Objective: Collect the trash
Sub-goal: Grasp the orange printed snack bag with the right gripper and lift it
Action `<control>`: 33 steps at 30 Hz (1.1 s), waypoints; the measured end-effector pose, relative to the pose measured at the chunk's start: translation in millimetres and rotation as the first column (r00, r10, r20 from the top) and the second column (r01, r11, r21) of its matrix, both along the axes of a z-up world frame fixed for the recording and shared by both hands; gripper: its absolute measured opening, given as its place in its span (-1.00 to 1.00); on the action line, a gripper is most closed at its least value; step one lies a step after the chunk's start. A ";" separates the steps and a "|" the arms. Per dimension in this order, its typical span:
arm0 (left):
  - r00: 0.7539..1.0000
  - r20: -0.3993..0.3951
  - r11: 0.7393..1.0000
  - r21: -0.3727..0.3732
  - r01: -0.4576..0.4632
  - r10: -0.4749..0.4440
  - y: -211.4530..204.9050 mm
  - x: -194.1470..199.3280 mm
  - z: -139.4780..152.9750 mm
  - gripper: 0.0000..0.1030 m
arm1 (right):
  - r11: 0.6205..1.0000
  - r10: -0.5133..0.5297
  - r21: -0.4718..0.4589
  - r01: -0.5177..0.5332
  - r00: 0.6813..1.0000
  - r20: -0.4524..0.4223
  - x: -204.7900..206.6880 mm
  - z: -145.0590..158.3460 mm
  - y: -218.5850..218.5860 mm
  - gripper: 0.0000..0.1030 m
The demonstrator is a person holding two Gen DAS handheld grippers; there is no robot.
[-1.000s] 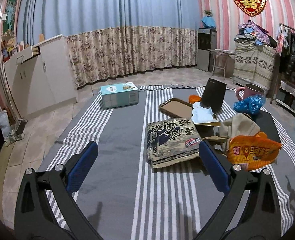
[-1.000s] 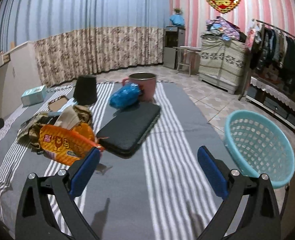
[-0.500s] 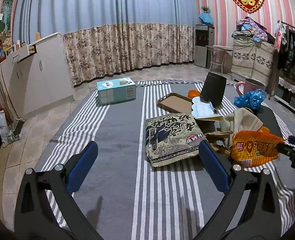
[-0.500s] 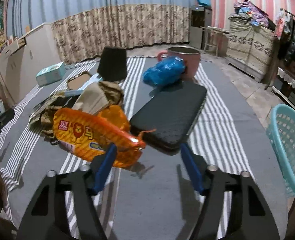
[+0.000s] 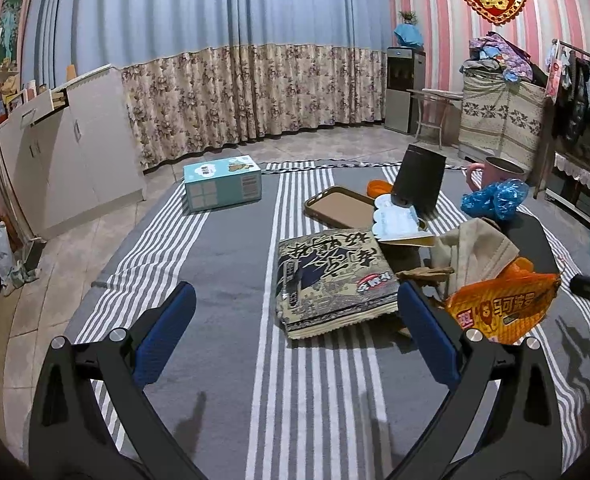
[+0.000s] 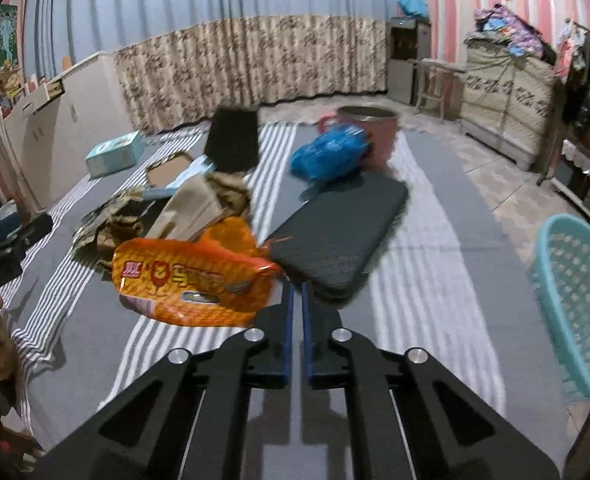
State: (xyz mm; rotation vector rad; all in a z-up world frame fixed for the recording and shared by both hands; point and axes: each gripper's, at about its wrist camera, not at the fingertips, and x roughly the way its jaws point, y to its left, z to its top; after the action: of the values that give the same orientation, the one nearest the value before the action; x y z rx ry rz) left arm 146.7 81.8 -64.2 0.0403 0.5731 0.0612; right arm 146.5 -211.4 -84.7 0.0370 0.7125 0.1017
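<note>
Trash is seen heaped at the middle of a grey striped rug (image 5: 223, 280). An orange snack wrapper (image 6: 191, 280) lies at the near edge of the heap, at about 10 o'clock from the right claw (image 6: 294, 292). The right claw's blue pads are pressed together; the wrapper's twisted right end sits at their tips, but whether it is pinched between them cannot be told through the blur. A black flat case (image 6: 335, 236) is noted at 12 o'clock just beyond the claw tips, a blue plastic bag (image 6: 327, 156) and a pink bucket (image 6: 375, 128) farther along the same line. A teal basket (image 6: 575, 304) stands at 3 o'clock, well apart.

The left claw (image 5: 295, 328) is held spread wide above the rug, nothing between its pads. A dark printed snack bag (image 5: 335, 280) is seen at 12 o'clock from it, the orange wrapper at 2 o'clock, a light-blue tissue box (image 5: 223, 182) at 11 o'clock, farther off.
</note>
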 end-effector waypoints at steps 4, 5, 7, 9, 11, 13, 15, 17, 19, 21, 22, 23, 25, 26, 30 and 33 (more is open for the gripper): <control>1.000 0.008 1.000 0.009 0.014 -0.015 -8.0 -1.6 2.3 0.89 | 0.996 -0.084 0.003 0.084 0.996 0.040 -12.5 9.7 -28.6 -0.91; 1.000 0.007 1.000 0.009 0.018 -0.019 -10.0 -1.8 2.3 0.89 | 0.994 -0.113 0.004 0.113 0.992 0.052 -15.9 11.8 -37.7 -0.91; 1.000 0.003 1.000 0.009 0.025 -0.025 -14.2 -2.1 1.4 0.89 | 0.987 -0.162 0.003 0.163 0.984 0.071 -20.7 15.4 -52.8 -0.91; 1.000 -0.003 1.000 0.011 0.029 -0.029 -17.5 -2.1 0.1 0.89 | 0.976 -0.214 -0.007 0.216 0.972 0.092 -25.9 18.0 -69.0 -0.91; 0.999 -0.010 0.999 0.009 0.035 -0.035 -19.5 -1.7 -1.6 0.89 | 0.969 -0.243 -0.009 0.245 0.965 0.100 -26.8 18.3 -79.0 -0.91; 0.999 -0.020 0.999 0.015 0.037 -0.037 -21.1 -1.2 -3.7 0.89 | 0.965 -0.259 -0.016 0.262 0.960 0.103 -27.4 17.8 -84.3 -0.91; 0.999 -0.029 0.999 0.016 0.039 -0.039 -21.4 -0.3 -5.3 0.89 | 0.961 -0.272 -0.011 0.275 0.956 0.112 -27.3 17.3 -87.2 -0.91; 0.998 -0.046 0.999 0.015 0.046 -0.045 -22.0 2.5 -7.3 0.89 | 0.961 -0.275 -0.008 0.277 0.954 0.118 -26.2 16.8 -86.6 -0.91; 0.997 -0.064 0.999 0.015 0.049 -0.048 -23.3 7.1 -10.1 0.89 | 0.963 -0.268 -0.009 0.271 0.956 0.119 -28.1 15.7 -85.0 -0.91; 0.995 -0.079 0.998 -0.002 0.058 -0.058 -25.0 11.3 -10.7 0.89 | 0.965 -0.259 -0.005 0.261 0.959 0.118 -27.7 14.3 -84.0 -0.91; 0.995 -0.080 0.998 -0.011 0.063 -0.064 -26.2 12.6 -10.3 0.89 | 0.968 -0.251 0.007 0.252 0.961 0.114 -26.0 13.5 -84.1 -0.91; 0.995 -0.078 0.997 -0.020 0.069 -0.070 -28.4 13.8 -8.7 0.89 | 0.969 -0.246 0.016 0.246 0.963 0.110 -28.8 11.6 -83.0 -0.91; 0.994 -0.066 0.996 -0.025 0.088 -0.090 -36.3 14.2 -5.3 0.89 | 0.973 -0.231 0.027 0.229 0.968 0.097 -25.9 9.8 -82.8 -0.91; 0.993 -0.059 0.994 -0.018 0.104 -0.105 -42.1 13.6 -3.7 0.89 | 0.974 -0.226 0.022 0.225 0.970 0.094 -25.3 9.2 -81.9 -0.91; 0.993 -0.040 0.993 0.032 0.110 -0.108 -51.1 11.5 -3.4 0.89 | 0.985 -0.170 0.035 0.168 0.983 0.075 -23.2 7.2 -74.9 -0.88; 0.994 -0.048 0.995 0.029 0.101 -0.099 -42.6 13.9 -4.2 0.89 | 0.991 -0.127 0.038 0.125 0.991 0.050 -17.3 6.7 -62.0 -0.22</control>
State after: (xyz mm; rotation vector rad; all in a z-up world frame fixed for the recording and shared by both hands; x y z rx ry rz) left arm 160.6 39.2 -68.4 0.1010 0.6162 -0.0282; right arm 129.2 -273.4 -77.9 0.1124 0.6541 -0.0060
